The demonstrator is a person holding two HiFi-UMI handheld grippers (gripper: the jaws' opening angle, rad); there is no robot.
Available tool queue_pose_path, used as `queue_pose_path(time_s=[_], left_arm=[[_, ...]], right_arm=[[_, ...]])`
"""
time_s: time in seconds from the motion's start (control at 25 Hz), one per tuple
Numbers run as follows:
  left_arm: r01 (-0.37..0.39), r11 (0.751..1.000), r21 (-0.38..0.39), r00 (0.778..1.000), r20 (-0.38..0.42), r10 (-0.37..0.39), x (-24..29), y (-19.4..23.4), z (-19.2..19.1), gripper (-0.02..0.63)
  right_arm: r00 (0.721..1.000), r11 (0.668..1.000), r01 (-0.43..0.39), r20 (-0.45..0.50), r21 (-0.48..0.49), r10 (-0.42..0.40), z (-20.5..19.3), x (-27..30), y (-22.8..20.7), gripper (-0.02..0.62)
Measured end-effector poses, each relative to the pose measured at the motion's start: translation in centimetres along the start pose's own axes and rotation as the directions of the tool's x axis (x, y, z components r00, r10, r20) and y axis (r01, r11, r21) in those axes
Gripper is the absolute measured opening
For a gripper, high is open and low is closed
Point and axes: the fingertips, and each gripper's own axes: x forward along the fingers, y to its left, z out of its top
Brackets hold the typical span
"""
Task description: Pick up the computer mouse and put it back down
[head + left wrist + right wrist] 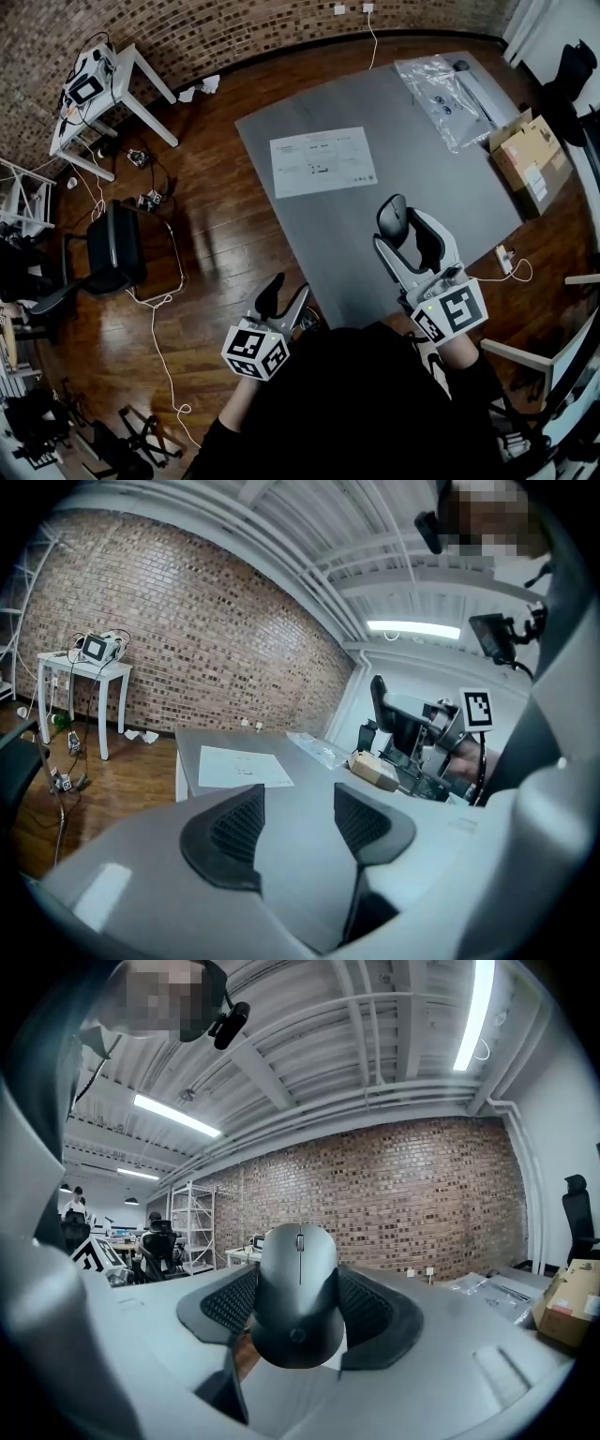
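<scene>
A dark grey computer mouse (298, 1293) sits squeezed between the black pads of my right gripper (300, 1309), which is shut on its sides. In the head view the mouse (393, 219) and right gripper (409, 231) hang over the near part of the grey table (450, 178). My left gripper (282, 296) hovers beside the table's near left corner, over the wooden floor. Its jaws stand open with nothing between them (298, 822); its view shows the tabletop beyond.
On the table lie a printed sheet (322, 161), a clear plastic bag (448, 94) at the far right and a cardboard box (530, 159) at the right edge. A black chair (112, 248), floor cables and a white side table (103, 84) stand to the left.
</scene>
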Motion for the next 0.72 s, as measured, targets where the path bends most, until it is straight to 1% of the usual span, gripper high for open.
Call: queue_pose_path(time_s=[0.2, 0.72], left_arm=[[-0.002, 1.0, -0.003, 1.0, -0.002, 0.002, 0.05, 0.06, 0.13, 0.218], [-0.005, 1.0, -0.009, 1.0, -0.005, 0.005, 0.45, 0.25, 0.11, 0.218]], right_arm=[[1.0, 1.0, 0.001, -0.007, 0.012, -0.001, -0.11, 0.05, -0.17, 0.276], [1.0, 1.0, -0.005, -0.03, 0.004, 0.005, -0.82, 0.6, -0.48, 0.276]])
